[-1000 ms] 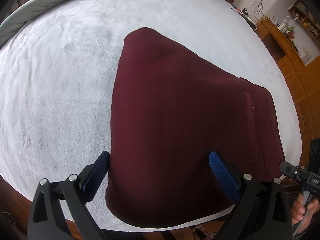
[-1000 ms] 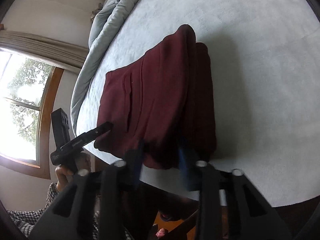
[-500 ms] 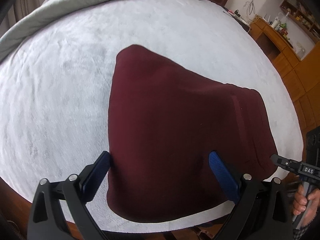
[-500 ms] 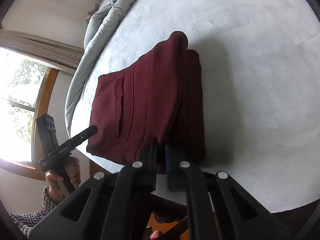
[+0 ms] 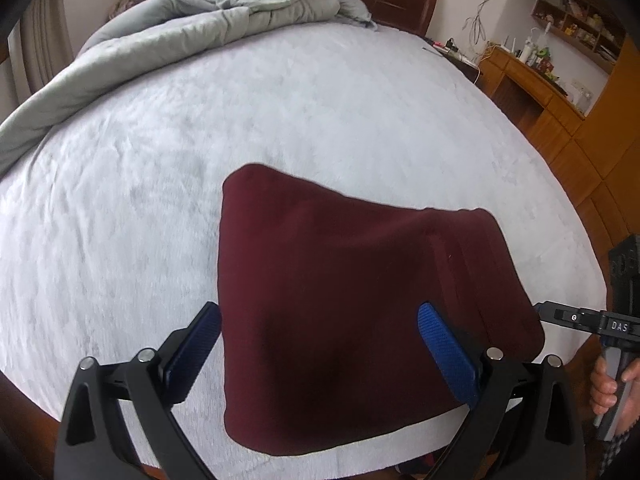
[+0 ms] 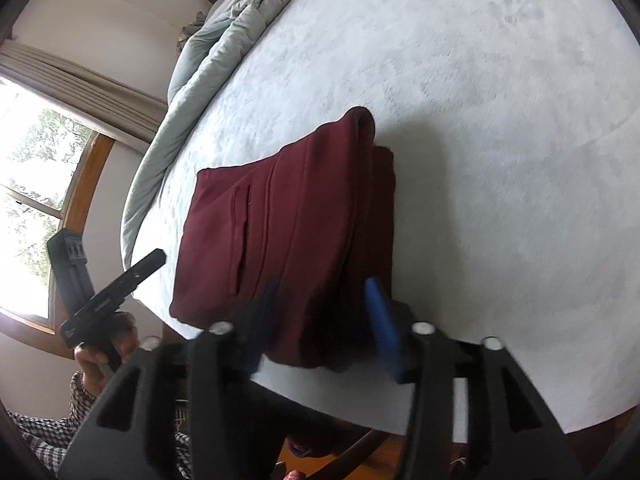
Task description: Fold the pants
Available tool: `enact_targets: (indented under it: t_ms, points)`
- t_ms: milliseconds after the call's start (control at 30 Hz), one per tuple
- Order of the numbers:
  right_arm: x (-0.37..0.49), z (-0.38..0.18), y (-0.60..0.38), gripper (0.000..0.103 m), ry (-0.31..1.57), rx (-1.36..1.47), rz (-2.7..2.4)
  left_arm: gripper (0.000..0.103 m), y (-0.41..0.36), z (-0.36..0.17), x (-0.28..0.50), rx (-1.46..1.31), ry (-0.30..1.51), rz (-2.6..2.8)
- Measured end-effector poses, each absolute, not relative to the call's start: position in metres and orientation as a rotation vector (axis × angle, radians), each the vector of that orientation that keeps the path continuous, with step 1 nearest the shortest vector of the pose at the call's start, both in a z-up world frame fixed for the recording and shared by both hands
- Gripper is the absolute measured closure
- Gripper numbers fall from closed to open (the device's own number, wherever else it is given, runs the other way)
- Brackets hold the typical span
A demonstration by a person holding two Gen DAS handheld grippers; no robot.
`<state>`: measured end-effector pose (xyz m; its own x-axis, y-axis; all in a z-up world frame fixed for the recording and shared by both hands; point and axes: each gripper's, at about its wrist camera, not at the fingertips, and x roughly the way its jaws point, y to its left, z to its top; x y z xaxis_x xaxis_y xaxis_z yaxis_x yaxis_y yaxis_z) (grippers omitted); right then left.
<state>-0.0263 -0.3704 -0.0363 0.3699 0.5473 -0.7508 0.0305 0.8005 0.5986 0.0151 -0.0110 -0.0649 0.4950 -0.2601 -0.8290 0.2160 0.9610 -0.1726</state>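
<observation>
Two grippers were in view, one per hand, and both stood off the garment. From left to right in the left wrist view, a grey duvet [image 5: 192, 36] lay bunched along the far left edge of the bed [image 5: 120, 184], and the left gripper [image 5: 320, 344] hung over the near edge with its fingers wide apart and nothing between them. The pants [image 5: 360, 300] lay under and beyond it as a compact maroon rectangle near the front edge of the bed. Farther right, the right gripper [image 5: 576, 316] pointed at the right edge of the bundle, just beside it; contact could not be confirmed. In the right wrist view, the right gripper [image 6: 324, 320] showed its fingers parted and empty, with motion blur on them, over the near end of the pants [image 6: 280, 220], where stacked layers and a pocket seam were visible. Judged from the stacked layers and squared outline, the folding appeared essentially complete. At most, minor straightening of the edges seemed to be left.
</observation>
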Motion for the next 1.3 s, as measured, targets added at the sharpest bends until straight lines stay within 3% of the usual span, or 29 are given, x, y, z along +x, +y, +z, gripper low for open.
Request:
enact_targets:
  t_ms: [233,467,933,1300]
  points:
    - [-0.011,-0.044,-0.367,0.037,1.173,0.544,0.346,0.004,-0.020,-0.061,0.024,-0.035,0.997,-0.296]
    - [0.004,-0.064,-0.369,0.037,1.210,0.556,0.317,0.004,-0.023,-0.076,0.032,-0.026,1.043,-0.294]
    - [-0.005,-0.089,-0.384,0.031,1.213,0.675,0.356,0.004,0.045,-0.138,0.059,-0.423,1.340,-0.419]
    - [-0.008,-0.100,-0.388,0.026,1.210,0.741,0.401,0.007,0.041,-0.177,0.067,-0.670,1.459,-0.693]
